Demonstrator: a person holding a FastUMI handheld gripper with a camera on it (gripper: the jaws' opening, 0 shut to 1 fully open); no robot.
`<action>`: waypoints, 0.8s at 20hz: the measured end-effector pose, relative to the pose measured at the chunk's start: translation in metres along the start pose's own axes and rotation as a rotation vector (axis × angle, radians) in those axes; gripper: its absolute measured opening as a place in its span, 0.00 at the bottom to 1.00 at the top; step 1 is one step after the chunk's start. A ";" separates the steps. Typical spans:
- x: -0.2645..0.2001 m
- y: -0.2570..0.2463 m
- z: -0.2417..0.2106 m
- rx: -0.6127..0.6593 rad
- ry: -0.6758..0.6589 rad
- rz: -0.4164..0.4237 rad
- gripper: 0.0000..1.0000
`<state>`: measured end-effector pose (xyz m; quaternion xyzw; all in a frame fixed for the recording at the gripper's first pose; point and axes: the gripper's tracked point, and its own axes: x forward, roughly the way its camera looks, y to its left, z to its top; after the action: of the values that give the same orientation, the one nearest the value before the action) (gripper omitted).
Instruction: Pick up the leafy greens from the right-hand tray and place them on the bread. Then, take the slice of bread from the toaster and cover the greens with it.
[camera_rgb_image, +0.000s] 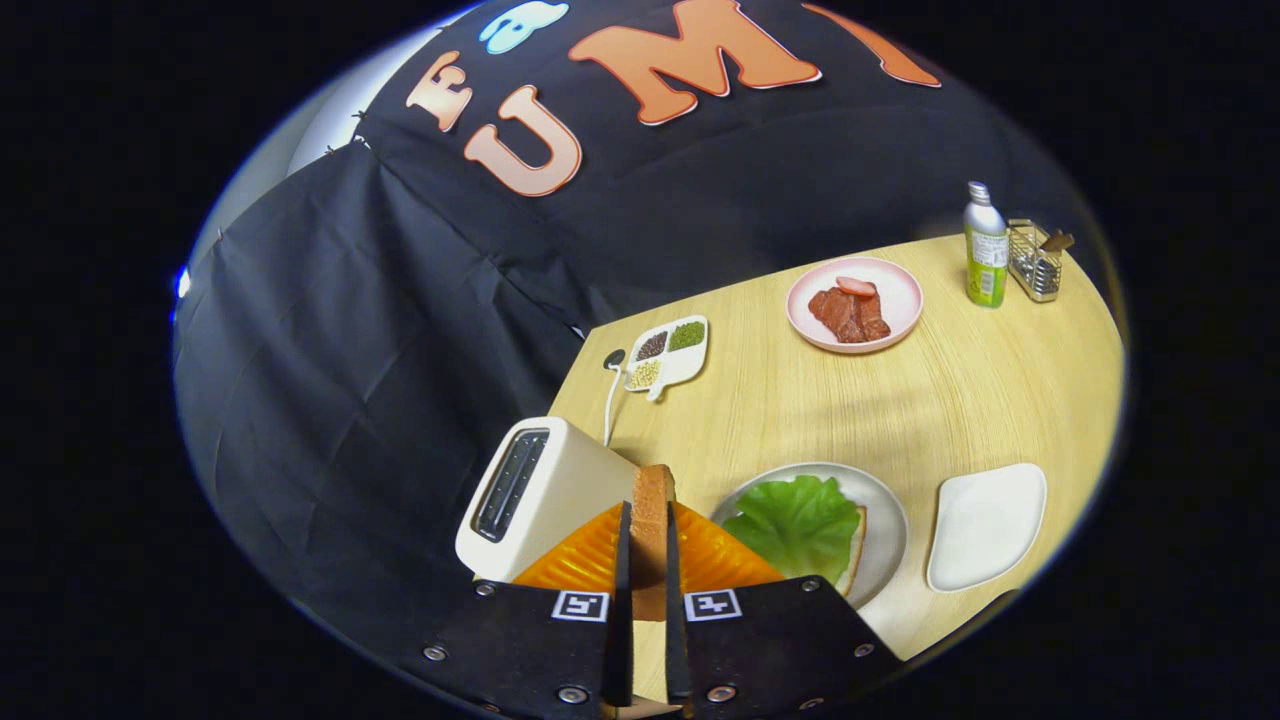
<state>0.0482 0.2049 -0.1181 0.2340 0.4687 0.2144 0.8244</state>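
Slice of bread pinched on edge between the fingers of the tool, standing upright, clear of the toaster just beside. Leafy greens already spread on the bottom bread in the plate, just off to the right of the fingers. Best carried over the greens, tipped flat, lowered square onto them before letting go. Emptied tray further right on the counter; plate of meat, bottle well beyond.
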 end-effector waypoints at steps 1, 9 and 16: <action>0.003 -0.009 -0.004 0.009 0.004 0.000 0.13; 0.033 -0.073 -0.033 0.114 0.035 0.003 0.13; 0.032 -0.115 -0.037 0.013 -0.018 -0.099 0.22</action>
<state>0.0460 0.1389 -0.2240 0.2178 0.4738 0.1682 0.8366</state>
